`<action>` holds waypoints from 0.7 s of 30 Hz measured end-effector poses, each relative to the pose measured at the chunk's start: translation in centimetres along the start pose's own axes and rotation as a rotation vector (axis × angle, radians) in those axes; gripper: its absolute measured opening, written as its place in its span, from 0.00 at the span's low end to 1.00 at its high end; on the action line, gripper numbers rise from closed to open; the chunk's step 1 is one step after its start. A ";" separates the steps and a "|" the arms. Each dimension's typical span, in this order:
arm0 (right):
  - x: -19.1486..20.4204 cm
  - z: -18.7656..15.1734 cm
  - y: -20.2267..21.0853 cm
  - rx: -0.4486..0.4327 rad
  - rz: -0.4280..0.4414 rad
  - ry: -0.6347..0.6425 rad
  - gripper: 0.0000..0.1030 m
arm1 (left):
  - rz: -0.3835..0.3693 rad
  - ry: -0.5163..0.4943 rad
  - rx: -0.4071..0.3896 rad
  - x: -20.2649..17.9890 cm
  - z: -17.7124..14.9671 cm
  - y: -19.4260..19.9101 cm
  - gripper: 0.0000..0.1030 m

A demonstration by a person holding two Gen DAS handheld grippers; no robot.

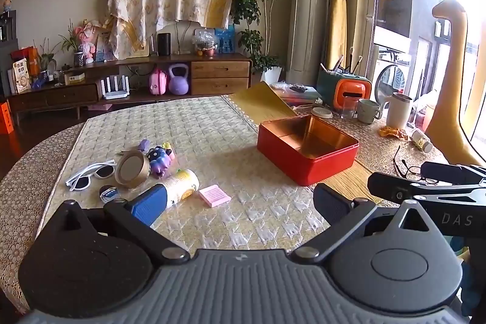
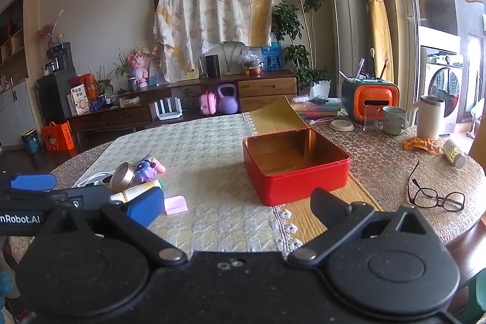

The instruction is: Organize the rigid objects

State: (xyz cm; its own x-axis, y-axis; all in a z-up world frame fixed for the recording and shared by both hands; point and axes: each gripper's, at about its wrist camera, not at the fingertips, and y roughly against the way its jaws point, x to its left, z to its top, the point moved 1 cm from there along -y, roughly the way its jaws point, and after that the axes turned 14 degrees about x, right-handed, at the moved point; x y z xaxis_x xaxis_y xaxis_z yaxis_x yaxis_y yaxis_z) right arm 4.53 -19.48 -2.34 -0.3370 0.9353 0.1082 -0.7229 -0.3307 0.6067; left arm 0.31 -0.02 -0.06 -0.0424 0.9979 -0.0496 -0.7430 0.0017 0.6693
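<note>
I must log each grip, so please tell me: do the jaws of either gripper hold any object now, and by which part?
Nothing is held. The left gripper and the right gripper both have wide-open jaws with only the table between them.

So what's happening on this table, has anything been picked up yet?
Nothing yet. Both the left gripper and the right gripper hover open and empty over the table mat. The red tin sits open with nothing in it. The sunglasses, round gold tin, purple toy, tube and pink pad lie loose, left of it.
</note>
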 end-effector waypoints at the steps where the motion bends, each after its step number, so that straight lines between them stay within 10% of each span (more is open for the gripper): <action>1: 0.0 0.0 0.0 0.001 0.000 0.000 1.00 | -0.001 0.002 0.001 0.1 0.0 0.0 1.00; 21: 0.8 0.0 -0.4 0.017 -0.007 0.018 1.00 | -0.022 0.011 0.001 0.6 -0.2 -0.3 1.00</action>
State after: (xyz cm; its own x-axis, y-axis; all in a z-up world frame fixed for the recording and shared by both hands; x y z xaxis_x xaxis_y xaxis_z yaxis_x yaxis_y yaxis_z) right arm 4.49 -18.58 -2.49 -0.3431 0.9350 0.0899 -0.7146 -0.3219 0.6210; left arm 0.37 0.60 -0.40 -0.0339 0.9968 -0.0724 -0.7431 0.0233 0.6688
